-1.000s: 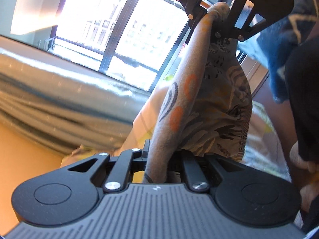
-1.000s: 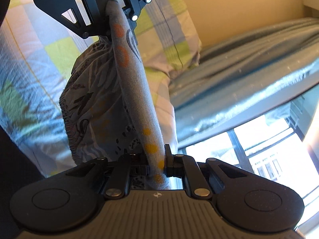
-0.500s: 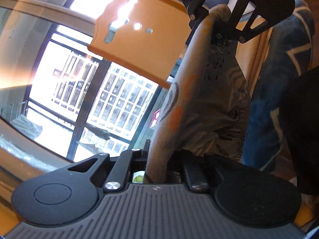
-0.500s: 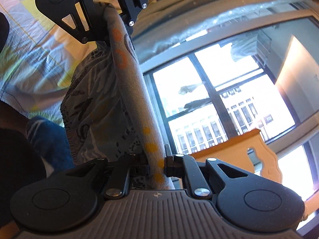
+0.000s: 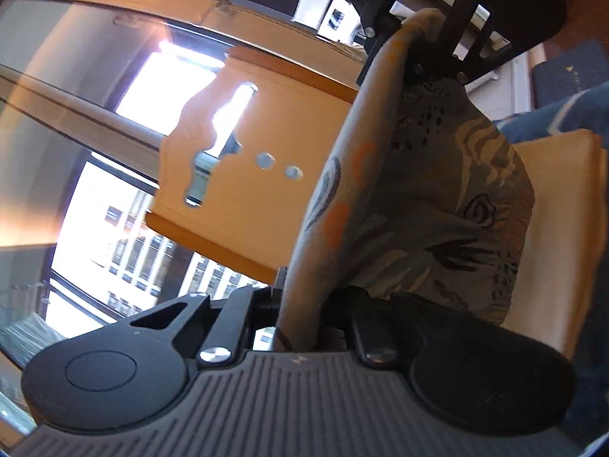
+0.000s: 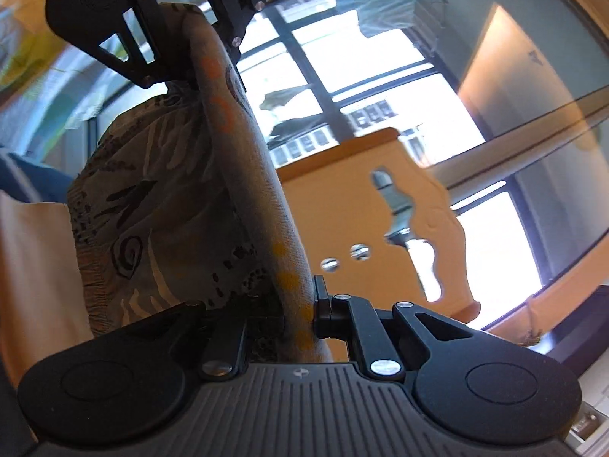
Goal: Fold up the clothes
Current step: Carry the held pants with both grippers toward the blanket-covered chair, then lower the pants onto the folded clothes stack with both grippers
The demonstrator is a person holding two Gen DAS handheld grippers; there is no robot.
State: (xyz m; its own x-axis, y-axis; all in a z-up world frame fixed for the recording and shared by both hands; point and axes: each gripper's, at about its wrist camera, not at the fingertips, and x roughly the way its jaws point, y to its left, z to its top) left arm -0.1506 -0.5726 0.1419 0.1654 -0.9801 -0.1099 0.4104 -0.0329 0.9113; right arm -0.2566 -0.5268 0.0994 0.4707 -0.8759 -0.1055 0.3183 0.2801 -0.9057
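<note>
Cloth (image 5: 430, 205), patterned in grey, black and orange, stretched in the air between two tools, well clear of any bed or counter. Left tool (image 5: 300, 316) clenched on one end of a rolled top edge; right tool (image 6: 300, 316) clenched on the other end of that same edge, each visible in the other's camera at the far end of the span. Rest of the garment hanging slack below the taut edge in soft folds, with a gathered, elastic-looking hem at the bottom. Thin, light and limp by the look of it: no stiffness to hold a crease, likely to sag and bunch wherever unsupported, unlikely to slip out of a firm pinch. Best held as now, at the two ends of one straight edge, with the span kept tight so the hanging part drops flat. Behind, a window (image 6: 365, 53) and a cut-out wooden board (image 5: 247, 175).
</note>
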